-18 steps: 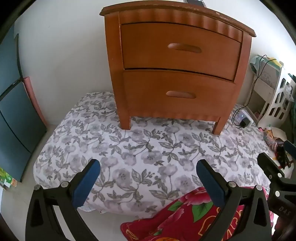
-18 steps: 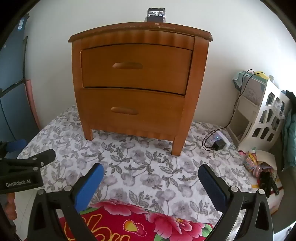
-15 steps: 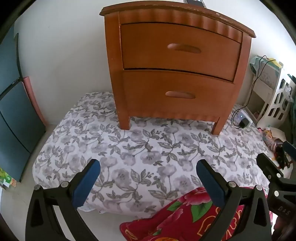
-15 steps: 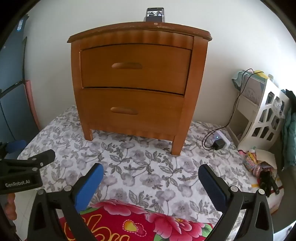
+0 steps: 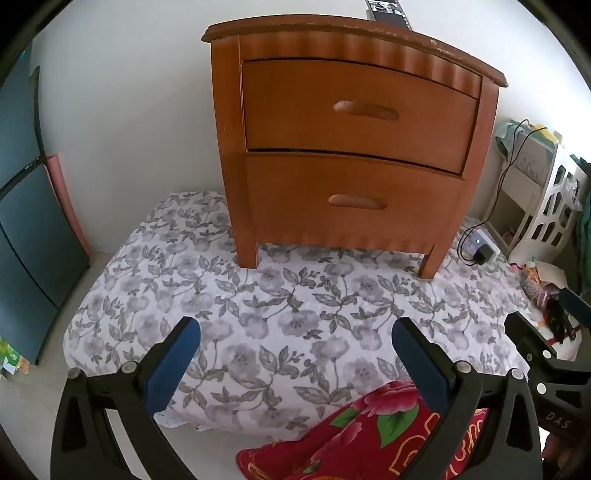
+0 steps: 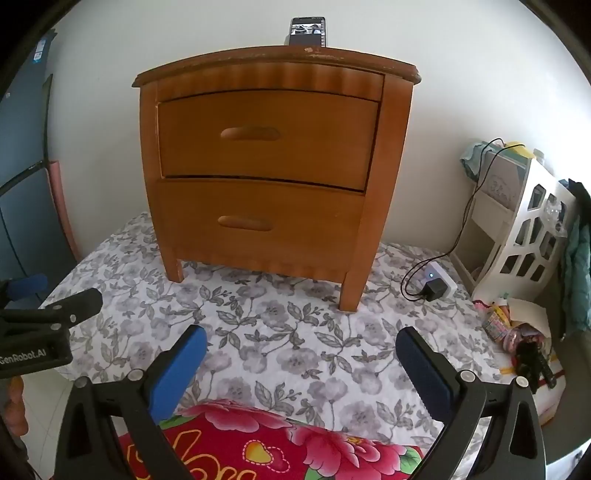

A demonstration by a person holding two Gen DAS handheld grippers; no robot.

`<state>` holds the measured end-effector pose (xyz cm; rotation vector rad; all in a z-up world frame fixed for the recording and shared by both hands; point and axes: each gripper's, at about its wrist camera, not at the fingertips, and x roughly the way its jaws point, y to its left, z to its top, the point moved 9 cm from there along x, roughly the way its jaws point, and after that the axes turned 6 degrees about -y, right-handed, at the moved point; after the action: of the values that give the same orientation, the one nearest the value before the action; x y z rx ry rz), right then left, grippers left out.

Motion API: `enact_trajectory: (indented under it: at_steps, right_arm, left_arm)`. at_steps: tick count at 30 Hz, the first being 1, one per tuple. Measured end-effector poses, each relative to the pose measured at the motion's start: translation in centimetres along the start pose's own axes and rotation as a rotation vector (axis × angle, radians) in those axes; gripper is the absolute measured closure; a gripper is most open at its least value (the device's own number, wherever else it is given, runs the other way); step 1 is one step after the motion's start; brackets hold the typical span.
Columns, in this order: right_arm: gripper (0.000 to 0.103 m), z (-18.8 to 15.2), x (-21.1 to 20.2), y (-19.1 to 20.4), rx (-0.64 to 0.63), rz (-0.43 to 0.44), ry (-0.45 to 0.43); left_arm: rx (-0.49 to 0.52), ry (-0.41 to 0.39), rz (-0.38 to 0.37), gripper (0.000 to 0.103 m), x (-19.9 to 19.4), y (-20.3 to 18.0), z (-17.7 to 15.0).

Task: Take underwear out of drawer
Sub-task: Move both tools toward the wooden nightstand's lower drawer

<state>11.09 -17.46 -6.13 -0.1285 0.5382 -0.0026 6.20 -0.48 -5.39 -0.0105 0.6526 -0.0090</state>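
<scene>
A brown wooden nightstand stands on a grey floral quilt against the white wall. Its top drawer and bottom drawer are both pushed in, each with a carved wooden handle. No underwear is visible. My left gripper hangs open over the quilt, well short of the nightstand, with nothing between its blue pads. My right gripper is likewise open and empty, at about the same distance. Each gripper shows at the edge of the other's view.
The floral quilt covers a low mattress; a red flowered cloth lies at its near edge. A phone leans on the nightstand top. A white cut-out shelf, a charger with cable and small clutter sit right. Dark panels stand left.
Both views have shifted slightly, with the nightstand drifting a little in frame. The grippers stay open and the drawers stay shut.
</scene>
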Motion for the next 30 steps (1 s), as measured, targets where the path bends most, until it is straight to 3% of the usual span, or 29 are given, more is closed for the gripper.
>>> enact_trajectory:
  at_steps: [30]
  right_arm:
    - [0.0, 1.1, 0.0, 0.3, -0.048, -0.045, -0.003]
  left_arm:
    - [0.005, -0.032, -0.01, 0.0, 0.7, 0.3, 0.7]
